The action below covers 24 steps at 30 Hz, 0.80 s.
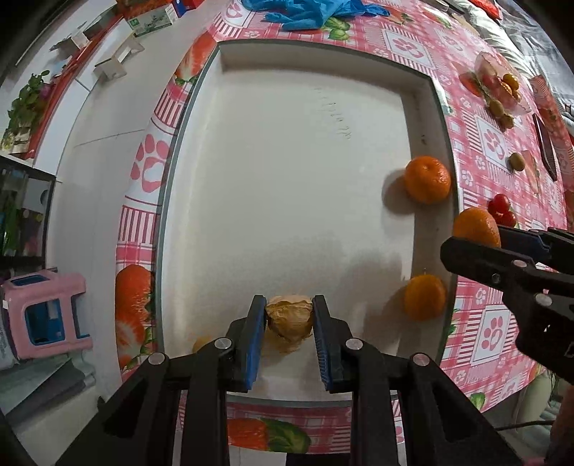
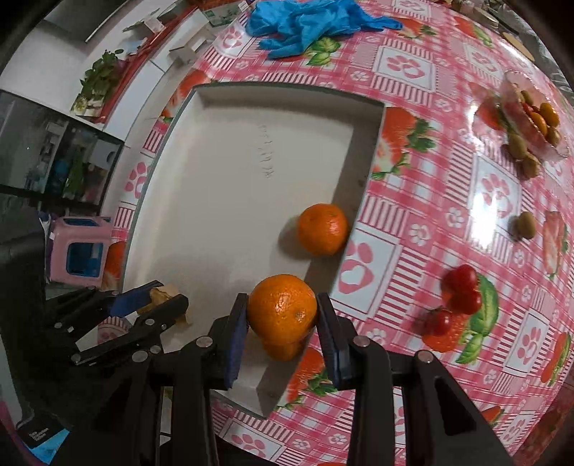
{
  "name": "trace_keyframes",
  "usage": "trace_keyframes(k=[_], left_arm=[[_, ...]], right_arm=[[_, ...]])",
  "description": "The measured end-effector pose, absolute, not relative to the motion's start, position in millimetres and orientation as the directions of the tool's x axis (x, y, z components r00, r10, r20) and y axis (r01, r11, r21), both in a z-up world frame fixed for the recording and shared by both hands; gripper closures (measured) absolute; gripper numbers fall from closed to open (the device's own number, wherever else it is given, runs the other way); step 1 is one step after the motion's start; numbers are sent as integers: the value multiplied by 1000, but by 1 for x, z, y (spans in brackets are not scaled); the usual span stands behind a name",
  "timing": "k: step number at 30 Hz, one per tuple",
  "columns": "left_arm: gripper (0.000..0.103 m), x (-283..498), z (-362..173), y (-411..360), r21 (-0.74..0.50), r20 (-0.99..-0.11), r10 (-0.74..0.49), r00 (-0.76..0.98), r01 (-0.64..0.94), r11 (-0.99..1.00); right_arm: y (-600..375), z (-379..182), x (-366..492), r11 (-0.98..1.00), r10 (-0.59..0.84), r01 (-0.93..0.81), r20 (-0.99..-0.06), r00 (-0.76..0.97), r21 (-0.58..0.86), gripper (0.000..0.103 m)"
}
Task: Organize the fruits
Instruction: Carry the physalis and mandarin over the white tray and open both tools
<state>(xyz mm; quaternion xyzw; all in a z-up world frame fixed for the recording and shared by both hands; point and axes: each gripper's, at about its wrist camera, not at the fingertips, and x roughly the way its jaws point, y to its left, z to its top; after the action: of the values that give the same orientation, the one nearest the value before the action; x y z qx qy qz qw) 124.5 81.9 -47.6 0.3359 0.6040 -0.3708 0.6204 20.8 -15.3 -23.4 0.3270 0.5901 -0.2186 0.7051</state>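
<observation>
A white tray (image 1: 287, 161) lies on the pink patterned tablecloth; it also shows in the right wrist view (image 2: 222, 172). My left gripper (image 1: 290, 315) is shut on a tan husked fruit (image 1: 290, 317) over the tray's near edge. My right gripper (image 2: 282, 315) is shut on an orange mandarin (image 2: 281, 310), held above the tray's right wall; the left wrist view shows it too (image 1: 475, 226). Two more mandarins (image 1: 427, 179) (image 1: 425, 296) lie in the tray against its right wall. One of them lies right under the held one (image 2: 283, 349).
Red cherry tomatoes (image 2: 461, 290) and a green olive-like fruit (image 2: 525, 224) lie on the cloth right of the tray. A clear container of small fruits (image 2: 534, 118) stands at the far right. Blue gloves (image 2: 308, 21) lie beyond the tray. A pink stool (image 1: 46, 315) stands on the floor, left.
</observation>
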Motion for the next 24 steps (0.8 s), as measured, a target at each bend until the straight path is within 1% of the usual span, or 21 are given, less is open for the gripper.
trace_keyframes(k=[10,20,21,22,23,24], left_arm=[[76,122,-54,79,-22,-999,-36,-5,873,488],[75,117,-58,74,5,-1000,-6,9,883,470],[72,116,-58,74,4,-1000,-4,7,882,471],[49,116,-58,73,0,-1000,-2,1,881,473],[25,115,-56,73,3,-1000,-7,7,880,475],[19,115,-54,76,16,-1000,-16,27,878,478]], right_arm=[[-6,-40,24,687,119,694,-976,181,213,63],[0,-47,32,690,156,681,-970,188,243,60],[1,-47,33,692,158,679,-969,190,246,56],[2,-46,34,693,158,676,-968,194,249,53],[3,-46,35,694,158,675,-968,197,251,46],[4,-45,36,693,158,675,-967,202,254,42]])
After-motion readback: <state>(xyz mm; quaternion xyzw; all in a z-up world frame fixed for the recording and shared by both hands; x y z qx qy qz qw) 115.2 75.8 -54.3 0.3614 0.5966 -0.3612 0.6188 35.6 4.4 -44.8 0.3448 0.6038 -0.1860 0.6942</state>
